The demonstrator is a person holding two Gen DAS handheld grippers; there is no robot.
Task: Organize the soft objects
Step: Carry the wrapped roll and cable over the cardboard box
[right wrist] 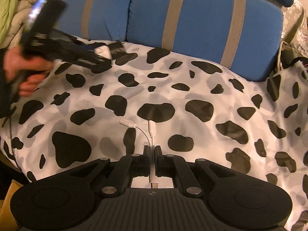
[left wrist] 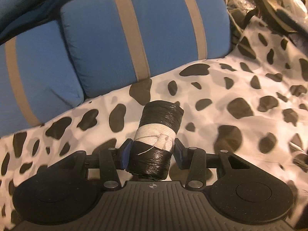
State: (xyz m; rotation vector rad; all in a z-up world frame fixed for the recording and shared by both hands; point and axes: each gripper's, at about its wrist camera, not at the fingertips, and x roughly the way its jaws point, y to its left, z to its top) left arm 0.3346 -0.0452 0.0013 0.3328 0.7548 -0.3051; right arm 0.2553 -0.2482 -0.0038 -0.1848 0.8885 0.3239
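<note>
A black plastic-wrapped roll (left wrist: 159, 119) with a white cloth band around its middle sits between the blue pads of my left gripper (left wrist: 153, 145), which is shut on it and holds it above the spotted blanket (left wrist: 231, 96). In the right wrist view the same gripper (right wrist: 104, 57) shows blurred at the upper left, held by a hand (right wrist: 23, 63), with the roll (right wrist: 115, 50) at its tip. My right gripper (right wrist: 152, 148) is shut on a white split cable adapter (right wrist: 134, 126), whose two plug ends hang just over the blanket (right wrist: 173, 88).
Two blue cushions with grey stripes (left wrist: 134, 28) (right wrist: 211, 19) stand along the back of the blanket. Crinkled plastic bags and dark items (left wrist: 269, 5) are piled at the right end. Pale and green quilted fabric (right wrist: 11, 11) lies at the far left.
</note>
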